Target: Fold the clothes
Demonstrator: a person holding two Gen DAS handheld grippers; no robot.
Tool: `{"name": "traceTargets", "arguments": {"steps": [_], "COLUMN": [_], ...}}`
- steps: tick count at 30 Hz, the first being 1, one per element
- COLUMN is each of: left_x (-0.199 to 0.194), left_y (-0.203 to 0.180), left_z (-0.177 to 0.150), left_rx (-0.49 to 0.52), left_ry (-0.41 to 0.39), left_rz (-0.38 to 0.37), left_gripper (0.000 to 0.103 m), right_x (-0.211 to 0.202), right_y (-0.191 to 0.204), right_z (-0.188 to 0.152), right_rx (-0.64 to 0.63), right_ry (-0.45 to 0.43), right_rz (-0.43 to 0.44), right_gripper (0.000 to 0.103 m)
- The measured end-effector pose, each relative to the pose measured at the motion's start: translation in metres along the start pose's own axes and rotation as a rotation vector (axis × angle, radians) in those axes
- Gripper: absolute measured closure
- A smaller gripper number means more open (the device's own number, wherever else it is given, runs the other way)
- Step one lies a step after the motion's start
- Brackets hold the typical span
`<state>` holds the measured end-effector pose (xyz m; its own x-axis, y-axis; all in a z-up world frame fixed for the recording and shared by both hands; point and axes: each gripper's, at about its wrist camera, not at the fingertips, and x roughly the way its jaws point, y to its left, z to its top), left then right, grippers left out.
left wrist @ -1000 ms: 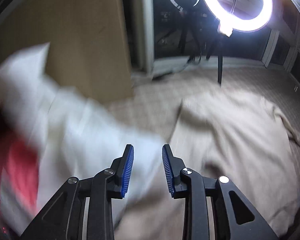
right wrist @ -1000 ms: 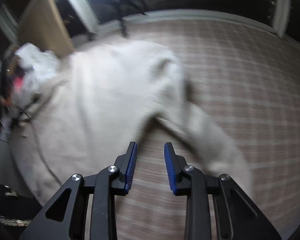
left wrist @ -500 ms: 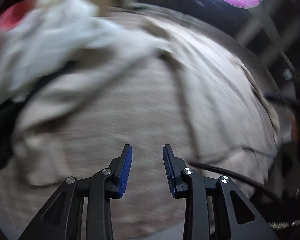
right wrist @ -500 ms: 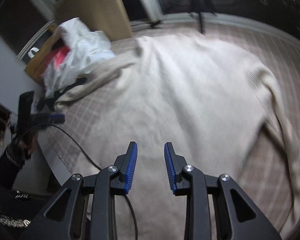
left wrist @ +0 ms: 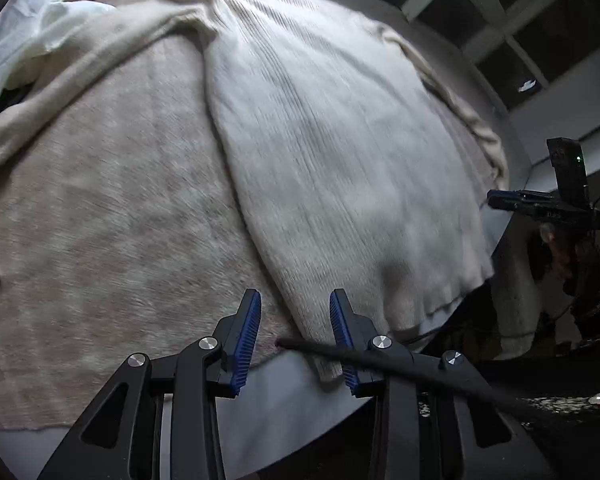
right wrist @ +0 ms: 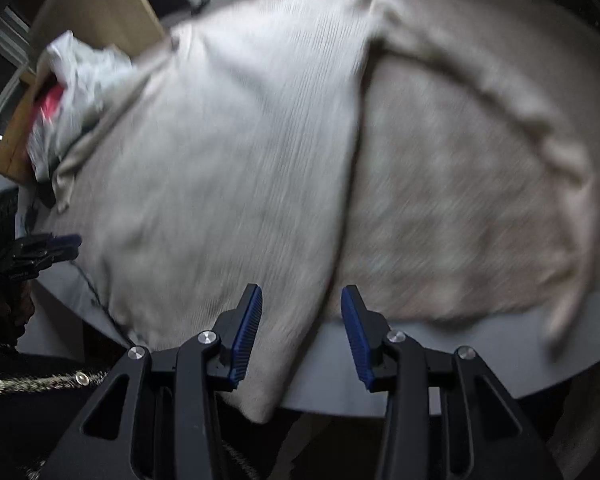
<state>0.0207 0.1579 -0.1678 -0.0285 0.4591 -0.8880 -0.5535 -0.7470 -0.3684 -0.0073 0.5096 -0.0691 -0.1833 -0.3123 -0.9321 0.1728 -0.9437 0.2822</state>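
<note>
A cream ribbed sweater [left wrist: 340, 140] lies flat on a pale checked blanket [left wrist: 120, 200], sleeves spread to both sides. My left gripper [left wrist: 296, 320] points steeply down over the sweater's near hem corner. Its jaws are opening, and the hem edge lies under the gap by the right pad, unpressed. My right gripper [right wrist: 300, 320] hovers over the other hem corner [right wrist: 260, 380], which hangs over the grey edge. Its jaws are opening wider and the pads are not on the cloth. Each gripper shows in the other view: right gripper [left wrist: 496, 200], left gripper [right wrist: 72, 244].
A heap of white cloth [left wrist: 28, 32] with something red [right wrist: 50, 104] sits at the far left by a cardboard box [right wrist: 92, 12]. A black cable [left wrist: 380, 360] crosses over the left gripper's right finger. The grey surface edge [right wrist: 480, 344] runs below the blanket.
Both grippers have swung from the far end and the sleeve side down to the sweater's near hem. Their jaws stand wider apart than before, the right more so.
</note>
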Motion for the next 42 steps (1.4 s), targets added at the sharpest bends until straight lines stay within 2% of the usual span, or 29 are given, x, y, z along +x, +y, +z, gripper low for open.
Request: {"name": "traceTargets", "arguments": {"steps": [5,9,11,12,13,15,18,21,25,28,30,39,40,41,42], "left_x": [-0.022,-0.038,-0.039,-0.037,-0.033,-0.027,-0.021,-0.011,0.011,0.022,0.028,0.053,0.055,0.056,0.057], "left_y": [0.001,0.007,0.007,0.008,0.009,0.000,-0.008,-0.016,-0.035,-0.046,-0.050,-0.067,-0.069,-0.070,-0.071], "left_z": [-0.006,-0.007,-0.007,-0.008,-0.007,-0.008,-0.011,-0.009,-0.003,-0.003,-0.003,0.012,0.013,0.015,0.015], "left_rx": [-0.012,-0.006,-0.011,-0.016,-0.018,-0.007,-0.005,0.001,0.027,0.057,0.053,0.022,0.018,0.014,0.014], "left_ry": [-0.040,-0.070,-0.074,-0.071,-0.068,-0.068,-0.068,-0.066,-0.052,-0.046,-0.046,-0.040,-0.047,-0.054,-0.060], "left_rz": [0.002,0.021,0.028,0.027,0.023,0.029,0.015,0.012,-0.017,-0.017,-0.020,-0.049,-0.061,-0.072,-0.077], "left_gripper": [0.069,0.069,0.069,0.069,0.069,0.069,0.069,0.069,0.069,0.069,0.069,0.070,0.072,0.089,0.099], "right_x": [0.017,0.021,0.020,0.019,0.013,-0.015,-0.055,-0.056,-0.045,-0.044,-0.049,-0.038,-0.039,-0.040,-0.041], "right_y": [0.010,0.024,0.024,0.023,0.021,0.005,-0.037,-0.042,-0.045,-0.061,-0.078,-0.071,-0.072,-0.073,-0.075], "right_z": [-0.011,-0.012,-0.010,-0.009,-0.008,-0.003,0.006,0.012,0.022,0.029,0.035,0.043,0.043,0.043,0.043], "right_rx": [-0.003,-0.089,-0.098,-0.097,-0.089,-0.057,0.093,0.065,0.019,0.076,0.144,0.078,0.083,0.088,0.094], "right_ry": [0.024,0.017,0.010,0.002,-0.022,-0.129,-0.261,-0.242,-0.216,-0.238,-0.266,-0.222,-0.222,-0.222,-0.223], "right_rz": [0.017,-0.005,0.010,0.014,0.033,0.042,0.006,-0.074,-0.081,-0.141,-0.150,-0.134,-0.130,-0.125,-0.121], "right_gripper": [0.062,0.064,0.092,0.097,0.097,0.097,0.098,0.098,0.098,0.098,0.099,0.099,0.099,0.099,0.099]}}
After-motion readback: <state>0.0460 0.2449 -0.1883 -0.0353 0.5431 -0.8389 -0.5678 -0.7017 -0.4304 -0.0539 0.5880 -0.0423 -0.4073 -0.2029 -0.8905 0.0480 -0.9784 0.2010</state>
